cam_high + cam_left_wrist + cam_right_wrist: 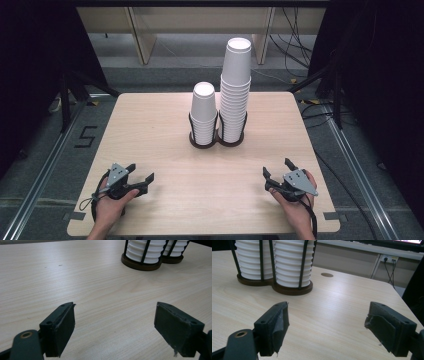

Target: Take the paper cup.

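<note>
Two stacks of white cups (pixel 235 90) stand in a dark double holder (pixel 216 141) near the table's (pixel 150 125) far edge (right stack taller). Bare wood lies between them and the left gripper (pixel 139 172) and right gripper (pixel 276 167), both spread, pinching nothing, well apart near the front corners.

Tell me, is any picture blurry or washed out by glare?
High view: even light, dark edges, the cup stacks sharp. Left gripper view: near jaws soft, the table crisp. Right gripper view: a pale sheen on the table beside the cup holder.

Wooden table (pixel 165 170), 2-ring cup holder (pixel 216 141)
</note>
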A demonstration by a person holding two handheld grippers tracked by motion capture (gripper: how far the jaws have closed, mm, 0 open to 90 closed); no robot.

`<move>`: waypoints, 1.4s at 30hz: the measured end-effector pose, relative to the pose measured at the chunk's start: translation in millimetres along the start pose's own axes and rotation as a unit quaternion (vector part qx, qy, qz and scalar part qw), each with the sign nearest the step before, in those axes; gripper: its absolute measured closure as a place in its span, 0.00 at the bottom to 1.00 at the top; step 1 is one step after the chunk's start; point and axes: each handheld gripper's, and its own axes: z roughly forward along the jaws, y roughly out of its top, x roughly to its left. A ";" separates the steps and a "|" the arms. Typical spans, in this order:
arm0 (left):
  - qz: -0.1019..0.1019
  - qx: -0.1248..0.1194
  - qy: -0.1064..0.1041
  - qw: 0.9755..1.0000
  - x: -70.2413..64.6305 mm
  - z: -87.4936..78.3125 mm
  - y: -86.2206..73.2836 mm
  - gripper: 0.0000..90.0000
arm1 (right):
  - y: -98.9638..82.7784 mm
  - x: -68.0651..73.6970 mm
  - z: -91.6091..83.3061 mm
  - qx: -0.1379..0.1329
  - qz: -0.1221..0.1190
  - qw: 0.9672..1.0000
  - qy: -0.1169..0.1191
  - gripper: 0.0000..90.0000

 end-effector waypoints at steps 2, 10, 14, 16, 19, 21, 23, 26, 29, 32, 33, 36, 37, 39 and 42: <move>-0.001 0.002 -0.003 1.000 0.5 1.2 0.1 0.18 | 0.1 -2.1 0.4 -0.002 -0.001 1.000 0.001 0.21; 0.011 0.014 0.010 1.000 -2.3 2.2 0.8 0.16 | 0.0 -3.2 1.6 -0.002 0.004 1.000 0.009 0.20; -0.002 0.011 0.003 1.000 -0.1 2.0 0.6 0.16 | 0.5 -0.6 1.6 0.005 -0.002 1.000 0.001 0.20; -0.023 0.005 0.004 1.000 1.8 1.9 0.9 0.15 | 0.8 -0.2 2.0 0.009 -0.003 1.000 -0.001 0.20; -0.025 -0.003 -0.006 1.000 3.2 1.0 3.7 0.15 | 1.1 -0.9 2.4 0.011 0.001 1.000 -0.003 0.20; -0.029 -0.006 -0.007 1.000 2.7 0.4 5.6 0.15 | 0.9 -1.8 2.4 0.008 0.001 1.000 -0.003 0.20; -0.028 -0.012 -0.016 0.999 -0.4 0.2 12.3 0.15 | 1.2 -3.8 2.1 0.007 -0.006 1.000 -0.008 0.20; -0.021 -0.015 -0.023 0.999 -4.0 2.0 17.0 0.15 | 0.8 -3.8 2.5 0.002 -0.001 1.000 -0.006 0.20; -0.007 -0.021 -0.046 0.999 -12.4 8.8 30.1 0.15 | 1.1 -4.3 2.5 0.006 -0.008 1.000 -0.001 0.20; 0.000 -0.023 -0.050 0.998 -17.4 12.6 39.4 0.15 | 0.9 -1.5 1.5 0.011 0.007 1.000 -0.004 0.20; 0.006 -0.028 -0.057 0.998 -22.5 17.7 49.2 0.16 | 1.0 -1.6 1.9 0.010 0.002 1.000 -0.005 0.20; 0.015 -0.034 -0.069 0.997 -29.9 26.0 63.2 0.16 | 1.0 -2.6 2.2 0.009 -0.001 1.000 -0.001 0.20; 0.015 -0.034 -0.069 0.997 -29.9 26.0 63.2 0.16 | 0.7 -1.9 1.7 0.009 0.005 1.000 -0.004 0.20; 0.020 -0.035 -0.074 0.996 -34.6 31.1 71.7 0.16 | 0.8 -1.3 1.8 0.008 0.012 1.000 -0.002 0.20; 0.032 -0.043 -0.085 0.995 -42.7 40.9 87.6 0.16 | 0.7 -2.9 3.0 0.005 0.006 1.000 0.005 0.20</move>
